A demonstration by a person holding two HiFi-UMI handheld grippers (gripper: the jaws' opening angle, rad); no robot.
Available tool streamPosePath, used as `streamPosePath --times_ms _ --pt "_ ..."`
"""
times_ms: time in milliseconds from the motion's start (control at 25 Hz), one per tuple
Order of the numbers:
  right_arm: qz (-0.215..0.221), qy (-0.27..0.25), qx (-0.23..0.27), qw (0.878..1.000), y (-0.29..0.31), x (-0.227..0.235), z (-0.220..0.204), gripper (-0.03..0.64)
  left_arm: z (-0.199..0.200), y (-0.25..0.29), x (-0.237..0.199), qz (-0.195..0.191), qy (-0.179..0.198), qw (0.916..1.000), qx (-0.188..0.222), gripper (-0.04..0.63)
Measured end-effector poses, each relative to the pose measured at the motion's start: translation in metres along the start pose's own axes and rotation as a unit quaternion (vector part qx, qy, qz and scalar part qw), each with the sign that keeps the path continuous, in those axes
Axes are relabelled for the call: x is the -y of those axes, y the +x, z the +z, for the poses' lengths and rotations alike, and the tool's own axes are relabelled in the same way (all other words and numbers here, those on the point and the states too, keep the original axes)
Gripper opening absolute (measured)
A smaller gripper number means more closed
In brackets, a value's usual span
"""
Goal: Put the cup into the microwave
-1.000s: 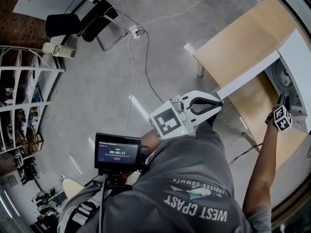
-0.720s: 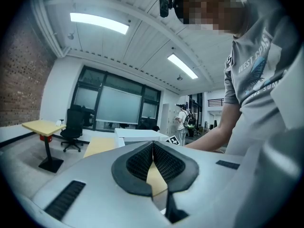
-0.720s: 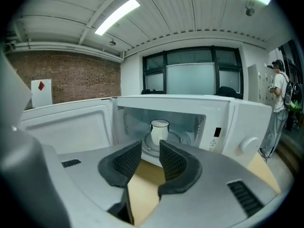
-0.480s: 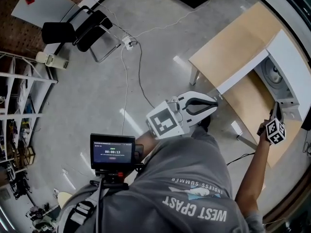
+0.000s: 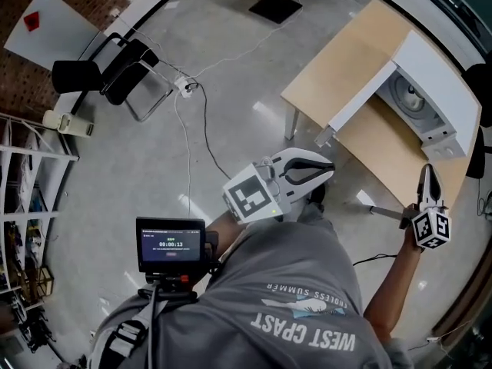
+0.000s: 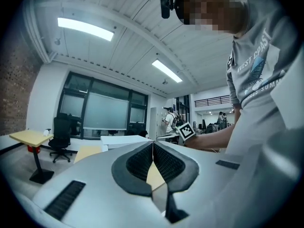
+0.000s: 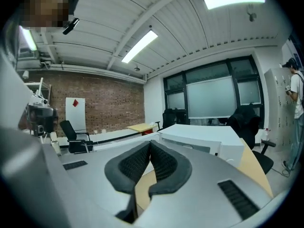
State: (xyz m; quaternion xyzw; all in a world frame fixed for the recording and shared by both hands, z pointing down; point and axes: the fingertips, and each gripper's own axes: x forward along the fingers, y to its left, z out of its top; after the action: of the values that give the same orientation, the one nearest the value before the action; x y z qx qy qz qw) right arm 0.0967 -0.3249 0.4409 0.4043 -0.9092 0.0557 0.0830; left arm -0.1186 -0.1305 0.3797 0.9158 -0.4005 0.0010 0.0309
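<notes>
The white microwave (image 5: 430,75) stands on the wooden table (image 5: 346,60) with its door (image 5: 361,102) swung open. Inside the cavity a round grey shape (image 5: 413,98) shows; I cannot tell if it is the cup. My right gripper (image 5: 427,177) is shut and empty, over the table's near edge, a little short of the microwave (image 7: 204,139). My left gripper (image 5: 329,167) is shut with nothing in it, held level in front of the person's body beside the table leg. Its own view shows the right gripper's marker cube (image 6: 186,131).
Black chairs (image 5: 108,71) stand at the upper left and a power strip with a cable (image 5: 184,87) lies on the concrete floor. Shelving (image 5: 27,198) lines the left side. A small screen (image 5: 171,244) is mounted on the person's chest rig.
The right gripper has drawn back from the microwave's opening towards the table's near edge. The left gripper has shifted slightly, and the whole view has swung so the microwave sits further from the edge.
</notes>
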Motion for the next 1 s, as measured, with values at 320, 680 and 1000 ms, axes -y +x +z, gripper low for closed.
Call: streamPosePath --times_ms 320,680,1000 --pt "0.016 -0.049 0.05 0.997 -0.1 -0.054 0.053 0.02 0.006 0.0 0.05 -0.055 0.017 0.9983 -0.001 0.021" --pt "-0.013 -0.088 0.072 0.993 -0.217 -0.071 0.086 0.02 0.026 0.031 0.12 -0.123 0.056 0.9906 0.023 0.021" --pt "-0.033 -0.082 0.048 0.995 -0.332 -0.038 0.069 0.02 0.009 0.085 0.223 -0.138 0.02 0.9901 -0.016 0.021"
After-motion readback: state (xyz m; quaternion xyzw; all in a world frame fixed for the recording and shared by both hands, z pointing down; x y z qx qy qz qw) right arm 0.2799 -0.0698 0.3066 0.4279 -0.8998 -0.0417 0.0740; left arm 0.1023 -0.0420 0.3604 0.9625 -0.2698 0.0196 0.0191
